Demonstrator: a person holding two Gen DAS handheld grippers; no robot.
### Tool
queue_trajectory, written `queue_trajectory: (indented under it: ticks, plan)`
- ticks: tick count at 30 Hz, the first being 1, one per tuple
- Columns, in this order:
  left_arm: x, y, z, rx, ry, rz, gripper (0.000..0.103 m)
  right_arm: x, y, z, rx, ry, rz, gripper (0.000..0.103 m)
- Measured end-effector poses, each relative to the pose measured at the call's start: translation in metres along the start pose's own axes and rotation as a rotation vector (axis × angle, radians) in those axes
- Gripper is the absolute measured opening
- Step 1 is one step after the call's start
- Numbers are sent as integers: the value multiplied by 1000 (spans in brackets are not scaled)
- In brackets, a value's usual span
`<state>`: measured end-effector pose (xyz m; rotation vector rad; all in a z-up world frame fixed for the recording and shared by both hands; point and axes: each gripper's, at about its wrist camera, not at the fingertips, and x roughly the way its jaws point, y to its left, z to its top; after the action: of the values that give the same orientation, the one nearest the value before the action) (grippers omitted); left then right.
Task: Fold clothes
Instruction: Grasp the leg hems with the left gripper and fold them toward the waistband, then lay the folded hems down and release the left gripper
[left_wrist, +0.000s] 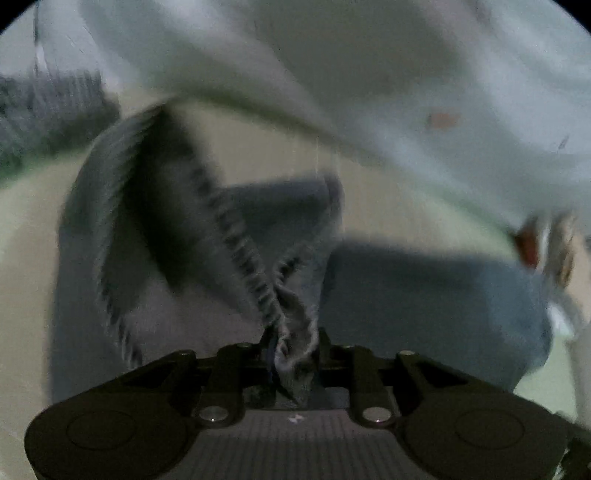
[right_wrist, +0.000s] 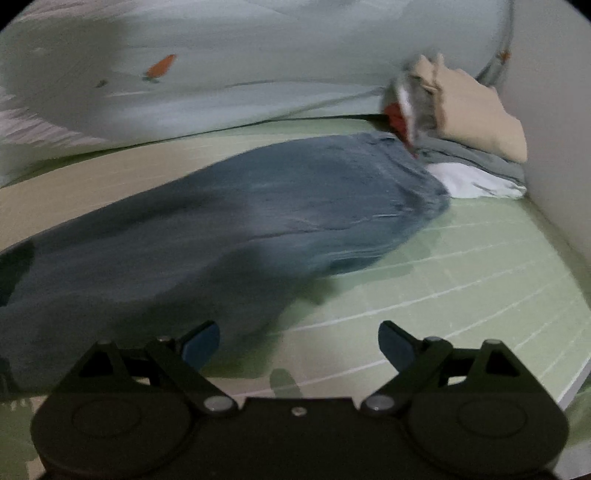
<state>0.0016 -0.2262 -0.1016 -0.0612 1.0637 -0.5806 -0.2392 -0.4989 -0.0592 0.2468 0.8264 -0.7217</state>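
Observation:
A pair of blue jeans (right_wrist: 258, 221) lies spread on a green-and-cream striped mat (right_wrist: 461, 288). My left gripper (left_wrist: 291, 350) is shut on the frayed hem of a jeans leg (left_wrist: 177, 229), which hangs lifted and twisted above the mat; the rest of the jeans (left_wrist: 424, 306) lies beyond it. My right gripper (right_wrist: 299, 347) is open and empty, low over the mat at the near edge of the jeans, its blue pads (right_wrist: 397, 350) apart.
A pale quilt with a carrot print (right_wrist: 221, 74) is bunched along the back. A pile of clothes, beige (right_wrist: 476, 118), white and grey, sits at the back right against a white wall (right_wrist: 554, 129). The mat's edge (right_wrist: 576, 384) drops off at the right.

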Motion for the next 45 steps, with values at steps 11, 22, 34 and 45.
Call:
queue_trajectory:
  ticks: [11,22,34,45]
  plan:
    - [-19,-21,-9,-110,-136,135,62,34,-40,25,-49,1,42,94]
    - [15,-14,-16,-23,-3,254,64,59,-43,40,-75,16,65,94]
    - [-27,-9,2,-90,-152,142,16,65,-52,37,-42,32,34,94]
    - [13,-21,-37,-84,70,57,21,69,-53,38,-19,51,53,94]
